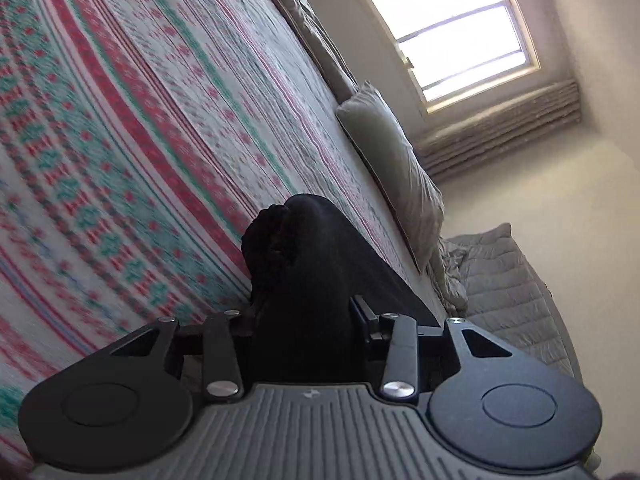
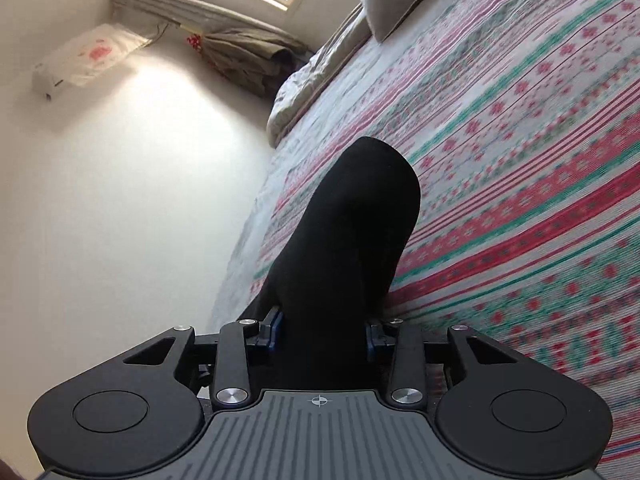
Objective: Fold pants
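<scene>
The black pants [image 1: 312, 256] hang between both grippers over the bed. In the left wrist view my left gripper [image 1: 304, 320] is shut on a bunched part of the black cloth, which drapes forward over its fingers. In the right wrist view my right gripper [image 2: 322, 328] is shut on another part of the pants [image 2: 352, 220], and the cloth rises ahead of it in a smooth dark fold. The fingertips of both grippers are hidden by the cloth. Both views are tilted and blurred by motion.
The bed is covered by a white spread with red and green patterned stripes [image 1: 140, 120], also in the right wrist view [image 2: 520, 160]. Pillows [image 1: 400, 168] and a grey quilt [image 1: 508, 280] lie at the bed's far edge. A window [image 1: 448, 28], a white wall [image 2: 120, 180] and hanging clothes [image 2: 256, 56] are behind.
</scene>
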Tool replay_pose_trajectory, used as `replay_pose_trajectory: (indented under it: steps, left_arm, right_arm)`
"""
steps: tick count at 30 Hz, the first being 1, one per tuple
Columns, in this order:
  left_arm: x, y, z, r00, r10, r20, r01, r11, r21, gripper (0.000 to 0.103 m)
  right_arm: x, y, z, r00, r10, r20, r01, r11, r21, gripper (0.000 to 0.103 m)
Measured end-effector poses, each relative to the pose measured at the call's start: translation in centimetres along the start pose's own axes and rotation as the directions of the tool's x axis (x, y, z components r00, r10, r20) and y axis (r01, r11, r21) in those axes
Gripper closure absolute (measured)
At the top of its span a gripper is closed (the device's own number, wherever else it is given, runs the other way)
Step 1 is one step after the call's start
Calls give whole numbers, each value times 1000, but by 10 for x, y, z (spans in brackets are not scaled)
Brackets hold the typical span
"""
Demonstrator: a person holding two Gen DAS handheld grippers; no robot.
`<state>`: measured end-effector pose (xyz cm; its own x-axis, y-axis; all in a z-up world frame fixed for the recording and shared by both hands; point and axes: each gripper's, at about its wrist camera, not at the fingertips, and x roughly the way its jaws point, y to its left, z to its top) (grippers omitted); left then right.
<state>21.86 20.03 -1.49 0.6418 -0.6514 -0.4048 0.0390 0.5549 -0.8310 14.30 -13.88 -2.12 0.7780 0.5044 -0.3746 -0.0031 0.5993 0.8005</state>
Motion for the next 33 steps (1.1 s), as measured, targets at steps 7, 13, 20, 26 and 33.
replay_pose_trajectory:
  steps: [7,13,20,26,33]
  left_arm:
    - [87,-56,-56,994,-75,-80,78,996,40,54]
    - [128,-81,-83,991,-105,-84,112,989,91,53]
    - [145,-104,-81,997,75,-28,-64,958,278,29]
    - [113,-126,-73,979,174,108,-204,884,420,24]
    - [99,-174,-112,981,139,138,-194,771,606,25]
  right_arm:
    - [-89,-45,49,990,-99,104,100,995,-2,67]
    - [-121,-61,87,982,-122,145,140,983,-119,66]
    - [-125,-110,89,909,-358,213,382,920,-86,27]
    - [-147,-78,94,879,-400,260,447,881,-157,27]
    - [-144,-15,55,888,-365,280,454,790,-412,27]
